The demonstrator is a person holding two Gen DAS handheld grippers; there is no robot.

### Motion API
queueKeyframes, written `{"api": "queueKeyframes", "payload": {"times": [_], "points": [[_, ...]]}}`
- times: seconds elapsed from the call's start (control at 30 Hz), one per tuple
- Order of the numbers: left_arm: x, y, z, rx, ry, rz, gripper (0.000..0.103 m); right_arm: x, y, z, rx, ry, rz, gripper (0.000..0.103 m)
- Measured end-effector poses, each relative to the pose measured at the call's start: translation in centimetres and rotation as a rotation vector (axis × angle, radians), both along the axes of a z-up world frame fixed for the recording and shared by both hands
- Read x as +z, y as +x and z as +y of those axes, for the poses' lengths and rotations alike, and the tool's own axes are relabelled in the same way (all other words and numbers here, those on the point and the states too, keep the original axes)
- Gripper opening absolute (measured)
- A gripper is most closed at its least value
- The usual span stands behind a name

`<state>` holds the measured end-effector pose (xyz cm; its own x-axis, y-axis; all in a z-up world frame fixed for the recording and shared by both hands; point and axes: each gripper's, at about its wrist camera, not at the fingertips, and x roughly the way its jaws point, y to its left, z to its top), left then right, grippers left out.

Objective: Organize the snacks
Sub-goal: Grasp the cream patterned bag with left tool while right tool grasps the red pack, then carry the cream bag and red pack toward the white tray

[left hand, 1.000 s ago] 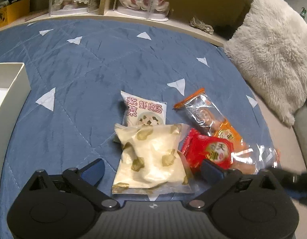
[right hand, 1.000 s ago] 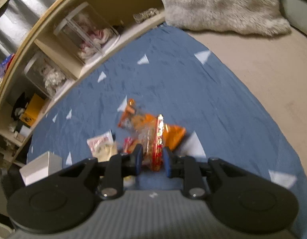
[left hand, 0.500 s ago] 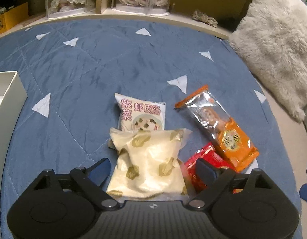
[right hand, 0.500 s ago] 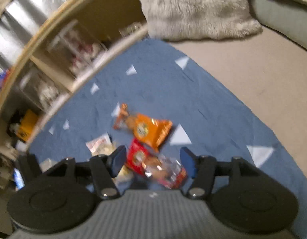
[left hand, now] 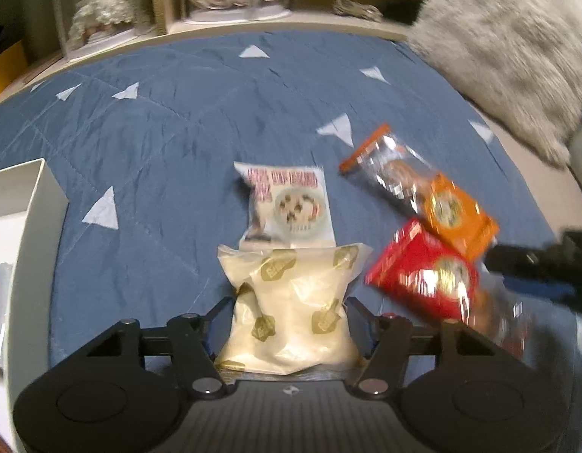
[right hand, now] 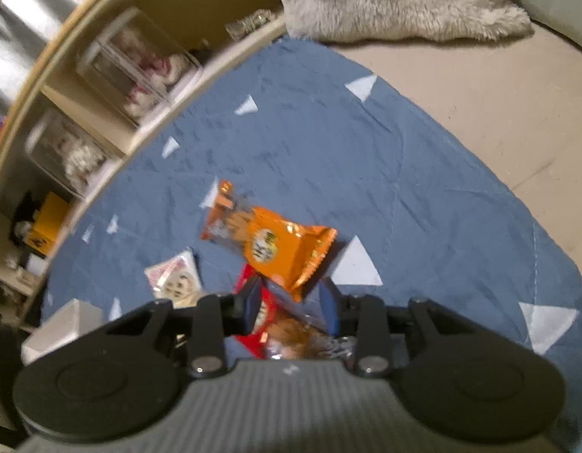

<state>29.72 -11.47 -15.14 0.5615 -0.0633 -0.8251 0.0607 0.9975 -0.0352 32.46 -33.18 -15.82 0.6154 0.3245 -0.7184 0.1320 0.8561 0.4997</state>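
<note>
Several snack packets lie on a blue quilt. My left gripper has its jaws closed against the sides of a cream packet with gold marks. Beyond it lies a white soup packet. An orange packet and a red packet lie to the right. My right gripper straddles the red packet, jaws partly closed around it; the orange packet lies just ahead. The right gripper shows blurred at the right edge of the left wrist view.
A white box stands at the left edge of the quilt, also in the right wrist view. A furry grey cushion lies at the back right. A wooden shelf with clear display cases runs along the back.
My left gripper has closed in on the cream packet. My right gripper, open half a second ago, has narrowed around the red packet, which has shifted away from the cream one.
</note>
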Motion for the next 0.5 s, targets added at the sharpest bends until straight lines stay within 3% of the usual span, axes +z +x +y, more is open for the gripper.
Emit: {"api": "queueKeyframes", "payload": {"times": [0.3,0.5], "points": [[0.0,-4.1,1.2,-0.147,0.033,0.072,0.063,-1.1,-0.5,1.6,0.09,-0.011,0.117,0.042],[0.1,-7.1,0.5,-0.293,0.078,0.134,0.063,-0.3,-1.9,3.7,0.24,-0.022,0.149,0.044]]}}
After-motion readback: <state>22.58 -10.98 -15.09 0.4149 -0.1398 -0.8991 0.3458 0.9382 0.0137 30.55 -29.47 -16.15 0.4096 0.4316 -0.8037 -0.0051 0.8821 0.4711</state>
